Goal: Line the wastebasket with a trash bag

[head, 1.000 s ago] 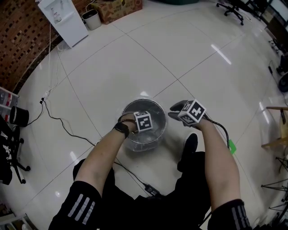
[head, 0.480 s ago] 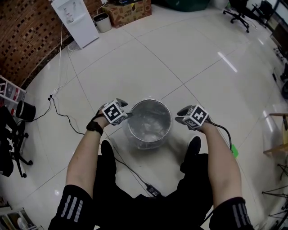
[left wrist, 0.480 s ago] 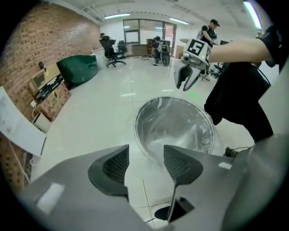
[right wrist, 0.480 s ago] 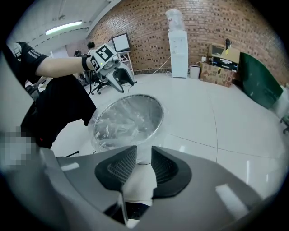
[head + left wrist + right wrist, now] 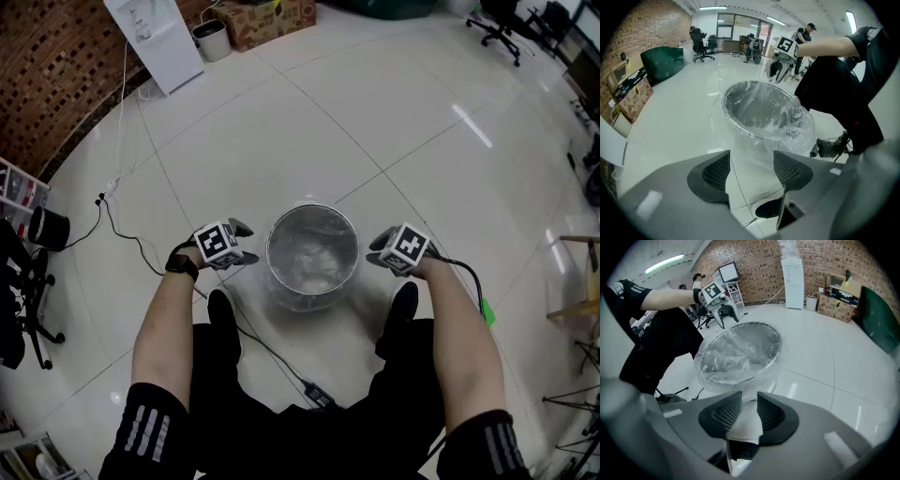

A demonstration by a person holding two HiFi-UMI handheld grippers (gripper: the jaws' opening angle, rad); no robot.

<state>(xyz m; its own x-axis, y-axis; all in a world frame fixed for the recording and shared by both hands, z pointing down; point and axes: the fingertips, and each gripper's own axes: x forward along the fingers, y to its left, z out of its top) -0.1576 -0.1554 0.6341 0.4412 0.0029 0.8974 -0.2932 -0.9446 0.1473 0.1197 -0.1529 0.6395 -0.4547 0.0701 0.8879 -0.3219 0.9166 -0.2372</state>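
Observation:
A round metal wastebasket (image 5: 312,253) stands on the white tiled floor between my feet, lined with a clear trash bag (image 5: 787,133) whose edge is folded over the rim and hangs down outside. My left gripper (image 5: 244,243) hovers just left of the basket, apart from it. Its jaws (image 5: 751,161) have just been opening and stand wide with only floor between them. My right gripper (image 5: 377,251) is at the basket's right side. In the right gripper view the gripper (image 5: 749,399) keeps a narrow gap, and the bag's skirt (image 5: 761,376) ends just beyond the tips.
A black cable (image 5: 141,248) runs across the floor at the left and passes under me. My shoes (image 5: 401,305) flank the basket. A white cabinet (image 5: 155,37), a small bin (image 5: 211,39) and a cardboard box (image 5: 267,19) stand by the brick wall. Office chairs (image 5: 492,19) are far right.
My left gripper has come off the basket's mouth and swung out to its left side. My right gripper has sunk a little beside the rim.

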